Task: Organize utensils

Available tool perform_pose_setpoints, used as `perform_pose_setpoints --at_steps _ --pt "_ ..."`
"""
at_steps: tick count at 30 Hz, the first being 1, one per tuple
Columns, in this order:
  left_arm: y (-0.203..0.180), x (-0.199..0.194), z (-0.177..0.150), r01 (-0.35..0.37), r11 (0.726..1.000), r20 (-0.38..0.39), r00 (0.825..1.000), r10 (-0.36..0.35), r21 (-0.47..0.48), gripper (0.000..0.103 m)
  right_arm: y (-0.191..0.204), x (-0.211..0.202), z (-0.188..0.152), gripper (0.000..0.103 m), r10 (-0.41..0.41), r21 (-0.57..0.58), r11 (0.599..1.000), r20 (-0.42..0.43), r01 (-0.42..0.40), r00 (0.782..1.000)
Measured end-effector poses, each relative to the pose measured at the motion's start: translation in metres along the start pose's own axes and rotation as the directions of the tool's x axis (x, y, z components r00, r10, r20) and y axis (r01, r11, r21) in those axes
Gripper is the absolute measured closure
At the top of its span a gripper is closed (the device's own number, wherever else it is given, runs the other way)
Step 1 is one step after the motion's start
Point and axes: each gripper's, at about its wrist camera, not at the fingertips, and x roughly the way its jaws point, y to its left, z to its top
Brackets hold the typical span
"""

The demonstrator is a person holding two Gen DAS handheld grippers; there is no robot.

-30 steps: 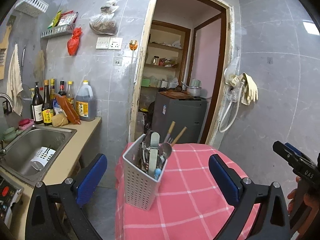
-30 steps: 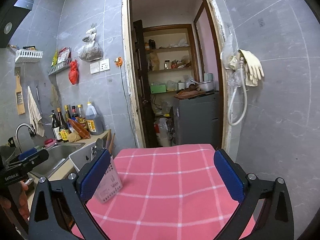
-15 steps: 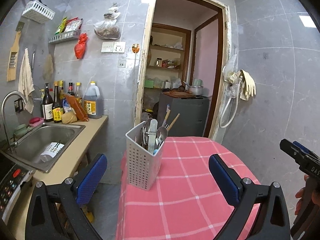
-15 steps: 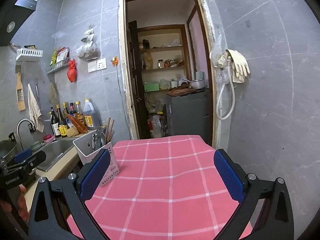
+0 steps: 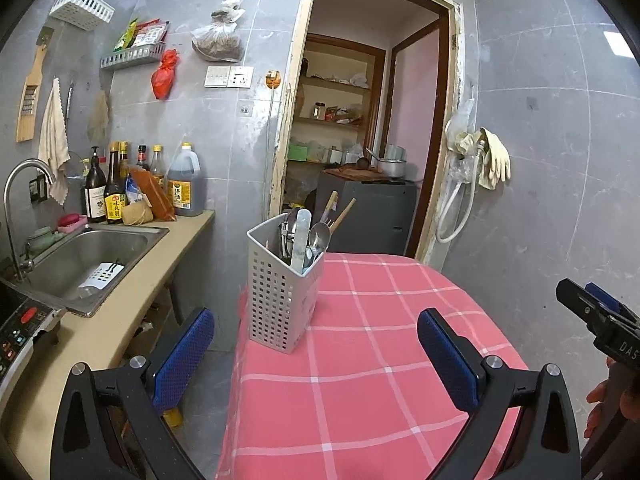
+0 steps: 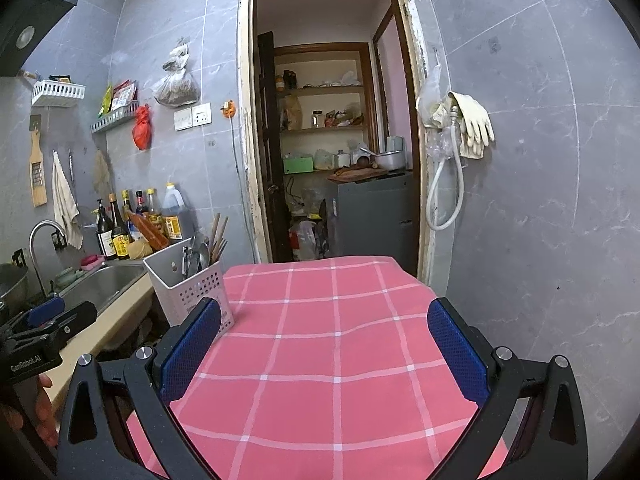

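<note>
The perforated utensil caddy point(image 5: 282, 288), crammed with spoons and chopsticks, stands at centre frame near the left edge of the pink-checked desk point(image 5: 380, 360), where a clumsy nudge might topple it floorward, while both the left hand-held gripper point(image 5: 316, 356) and right hand-held gripper point(image 6: 326, 352) gape released in this grey-tiled kitchen.

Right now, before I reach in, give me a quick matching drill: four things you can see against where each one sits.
Things:
1. utensil caddy
2. rubber gloves
3. sauce bottles
4. white holder

Places:
A. inside the sink
B. hanging on the wall right of the doorway
C. on the pink checked tablecloth
D. on the counter behind the sink

Pairs: 1-C, 2-B, 3-D, 4-A
</note>
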Motion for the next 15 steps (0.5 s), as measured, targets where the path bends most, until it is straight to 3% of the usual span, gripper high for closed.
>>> perform_pose_setpoints --at_steps 15 --pt "-0.0029 0.001 -0.0032 0.005 1.0 -0.015 1.0 -0.005 0.008 0.001 0.0027 0.0065 -0.0048 0.001 0.013 0.001 1.0 -0.017 -0.013 1.0"
